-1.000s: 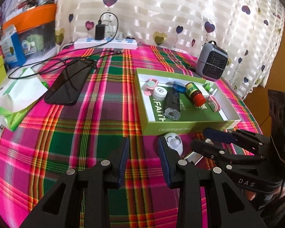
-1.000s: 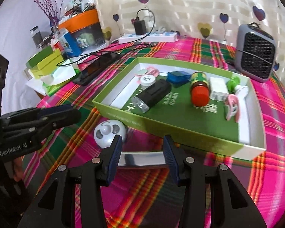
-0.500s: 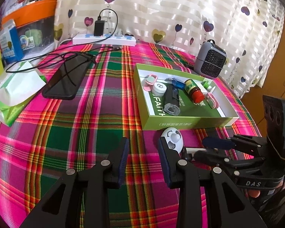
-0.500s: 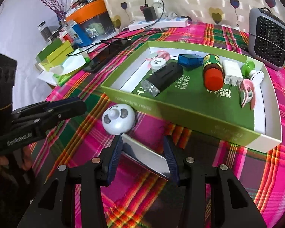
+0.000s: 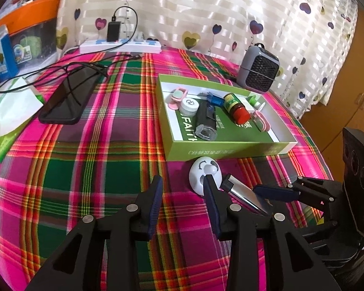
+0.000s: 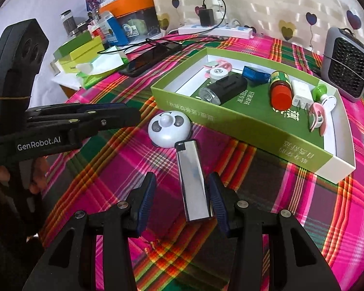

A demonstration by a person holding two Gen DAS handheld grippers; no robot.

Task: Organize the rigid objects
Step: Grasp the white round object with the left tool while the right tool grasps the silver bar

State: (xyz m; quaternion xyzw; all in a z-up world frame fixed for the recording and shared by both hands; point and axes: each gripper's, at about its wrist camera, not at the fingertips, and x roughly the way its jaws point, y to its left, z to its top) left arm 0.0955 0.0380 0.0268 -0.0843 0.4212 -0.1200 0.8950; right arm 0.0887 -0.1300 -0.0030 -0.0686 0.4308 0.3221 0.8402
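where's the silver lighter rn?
Right wrist view: silver lighter lies on the plaid cloth between the open right gripper fingers, nearer the right one, its black end almost touching the white round gadget before the green tray.

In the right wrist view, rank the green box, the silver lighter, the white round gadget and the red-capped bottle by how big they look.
1. green box
2. silver lighter, though it lies nearest the camera
3. white round gadget
4. red-capped bottle, close to the gadget in apparent size and farther off, so unsure

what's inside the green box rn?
In the green box: black flashlight, red-capped bottle, blue case, white charger, round white container, pink clips. Anything beneath them is hidden.
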